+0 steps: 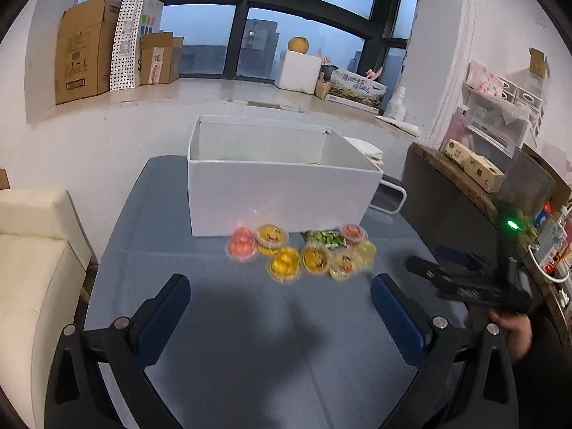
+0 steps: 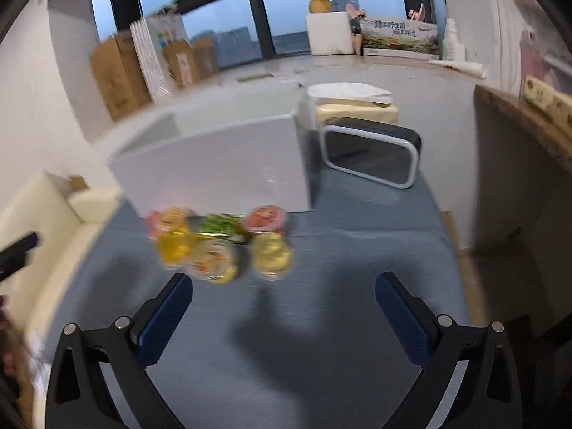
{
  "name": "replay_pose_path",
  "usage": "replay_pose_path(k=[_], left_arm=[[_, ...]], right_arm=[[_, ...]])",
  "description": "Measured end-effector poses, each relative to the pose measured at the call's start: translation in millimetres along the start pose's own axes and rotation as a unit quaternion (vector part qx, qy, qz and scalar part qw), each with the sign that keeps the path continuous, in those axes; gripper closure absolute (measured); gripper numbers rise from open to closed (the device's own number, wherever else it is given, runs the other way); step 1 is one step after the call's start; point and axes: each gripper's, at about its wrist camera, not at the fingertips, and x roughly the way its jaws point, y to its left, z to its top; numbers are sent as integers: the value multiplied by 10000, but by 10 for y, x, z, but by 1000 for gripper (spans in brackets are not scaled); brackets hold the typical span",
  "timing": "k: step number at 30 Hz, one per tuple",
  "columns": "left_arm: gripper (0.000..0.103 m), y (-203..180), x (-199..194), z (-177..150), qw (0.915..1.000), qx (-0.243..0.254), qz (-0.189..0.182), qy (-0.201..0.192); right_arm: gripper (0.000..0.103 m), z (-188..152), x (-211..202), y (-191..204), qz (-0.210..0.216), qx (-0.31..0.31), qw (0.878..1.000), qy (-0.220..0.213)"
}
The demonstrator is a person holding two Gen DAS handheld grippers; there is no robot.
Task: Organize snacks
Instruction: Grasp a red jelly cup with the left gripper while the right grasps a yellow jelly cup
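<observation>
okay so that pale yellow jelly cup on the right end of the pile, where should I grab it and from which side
Grip the pale yellow cup across its round sides, below the lid rim, coming from the near, open table side with the right hand-held gripper, already open. It sits at the pile's right edge, so its right side is free; the white box blocks the far side.

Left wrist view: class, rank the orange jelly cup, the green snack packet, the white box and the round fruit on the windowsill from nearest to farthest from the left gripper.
1. Orange jelly cup, front of the cluster.
2. Green snack packet, just behind, against the box.
3. White box, mid-table.
4. Round fruit, far on the windowsill.
The left gripper is open.
</observation>
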Motion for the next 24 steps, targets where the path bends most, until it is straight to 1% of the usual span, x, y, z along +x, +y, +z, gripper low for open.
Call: replay_pose_path(k=[2, 4, 6, 10, 12, 13, 14, 15, 16, 17, 18, 21, 24], left_arm=[[0, -10, -21, -72, 10000, 49, 78, 29], [0, 5, -10, -123, 9999, 29, 66, 124], [0, 14, 9, -177, 9997, 53, 78, 222], [0, 39, 37, -206, 9994, 87, 170, 291], [0, 58, 65, -198, 9994, 42, 149, 312], [0, 64, 86, -199, 9993, 25, 149, 330], [0, 67, 112, -203, 9992, 17, 155, 356], [0, 64, 133, -204, 9991, 19, 157, 383], [0, 65, 158, -206, 9990, 21, 149, 410], [0, 65, 195, -206, 9990, 17, 130, 436], [0, 70, 219, -205, 9989, 7, 133, 454], [0, 95, 289, -197, 9988, -51, 104, 477], [0, 127, 400, -185, 9986, -47, 143, 502]], right_arm=[[0, 40, 141, 5, -35, -70, 9999, 87], [0, 72, 293, 2, 43, -60, 9998, 176], [0, 81, 418, 10, 24, -68, 9996, 261], [0, 134, 662, 47, -27, -188, 9993, 328], [0, 152, 784, 41, 9, -113, 9988, 478], [3, 163, 834, 14, -7, 7, 9986, 521], [11, 171, 844, -2, 32, 75, 9987, 508], [30, 190, 862, -24, 51, 145, 9987, 491], [39, 201, 880, -24, -35, 129, 9985, 534], [59, 210, 922, -19, -63, 90, 9978, 649], [64, 214, 952, -2, -192, 19, 9972, 725], [63, 218, 936, 38, -143, -179, 9968, 768], [63, 175, 868, 38, -117, -183, 9973, 700]])
